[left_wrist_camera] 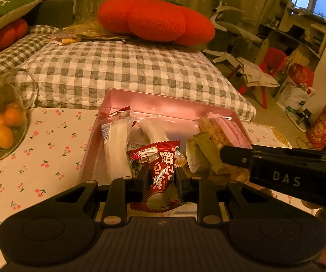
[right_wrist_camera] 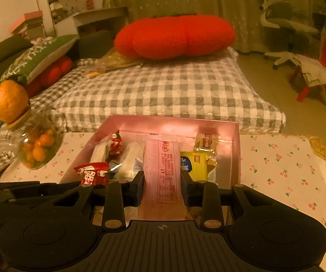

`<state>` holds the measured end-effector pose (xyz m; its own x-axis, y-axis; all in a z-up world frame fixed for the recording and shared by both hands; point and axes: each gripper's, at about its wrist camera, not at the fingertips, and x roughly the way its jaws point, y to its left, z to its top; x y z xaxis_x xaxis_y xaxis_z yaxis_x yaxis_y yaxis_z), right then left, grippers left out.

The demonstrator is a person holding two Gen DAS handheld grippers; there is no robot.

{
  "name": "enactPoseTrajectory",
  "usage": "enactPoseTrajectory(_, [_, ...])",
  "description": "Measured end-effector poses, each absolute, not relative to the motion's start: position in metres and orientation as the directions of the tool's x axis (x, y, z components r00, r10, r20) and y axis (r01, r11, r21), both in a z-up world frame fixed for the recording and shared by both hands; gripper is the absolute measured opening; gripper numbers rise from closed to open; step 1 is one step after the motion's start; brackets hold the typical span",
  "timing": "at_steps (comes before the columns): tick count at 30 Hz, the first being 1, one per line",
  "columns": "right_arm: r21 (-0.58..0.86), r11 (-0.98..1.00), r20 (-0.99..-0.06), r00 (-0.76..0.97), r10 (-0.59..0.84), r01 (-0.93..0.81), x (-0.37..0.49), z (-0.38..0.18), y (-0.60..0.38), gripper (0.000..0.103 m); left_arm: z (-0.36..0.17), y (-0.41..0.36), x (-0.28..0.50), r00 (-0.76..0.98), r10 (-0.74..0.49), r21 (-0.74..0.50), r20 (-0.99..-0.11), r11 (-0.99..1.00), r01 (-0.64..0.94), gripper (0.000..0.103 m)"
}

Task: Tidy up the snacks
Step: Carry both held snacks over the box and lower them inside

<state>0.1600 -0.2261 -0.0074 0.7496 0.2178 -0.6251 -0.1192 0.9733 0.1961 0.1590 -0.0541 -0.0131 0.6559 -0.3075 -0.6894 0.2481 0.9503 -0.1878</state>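
A pink box (left_wrist_camera: 158,100) (right_wrist_camera: 176,122) stands on the cherry-print tablecloth and holds several wrapped snacks. My left gripper (left_wrist_camera: 161,181) is shut on a red snack packet (left_wrist_camera: 160,172) with white characters, held over the box's near edge; the packet also shows in the right wrist view (right_wrist_camera: 92,173). My right gripper (right_wrist_camera: 162,187) is shut on a long pink snack bar (right_wrist_camera: 161,174), held over the box's near side. The right gripper's black body (left_wrist_camera: 287,174) crosses the left wrist view at the right, with the pink bar (left_wrist_camera: 226,131) beyond it.
A glass bowl of small oranges (left_wrist_camera: 2,127) (right_wrist_camera: 38,149) sits on the table left of the box. A grey checked cushion (left_wrist_camera: 126,72) with a red plush pillow (left_wrist_camera: 156,20) lies behind the table. A red chair (right_wrist_camera: 321,68) stands far right.
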Motion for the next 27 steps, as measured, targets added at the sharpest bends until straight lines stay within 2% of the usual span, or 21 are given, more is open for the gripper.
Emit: enactPoseTrajectory(27, [0.273, 0.959, -0.641, 0.728, 0.244, -0.081, 0.224, -0.022, -0.218, 0.031, -0.041, -0.052, 0.198, 0.621, -0.286, -0.189, -0.730, 0.957, 0.218, 0.025])
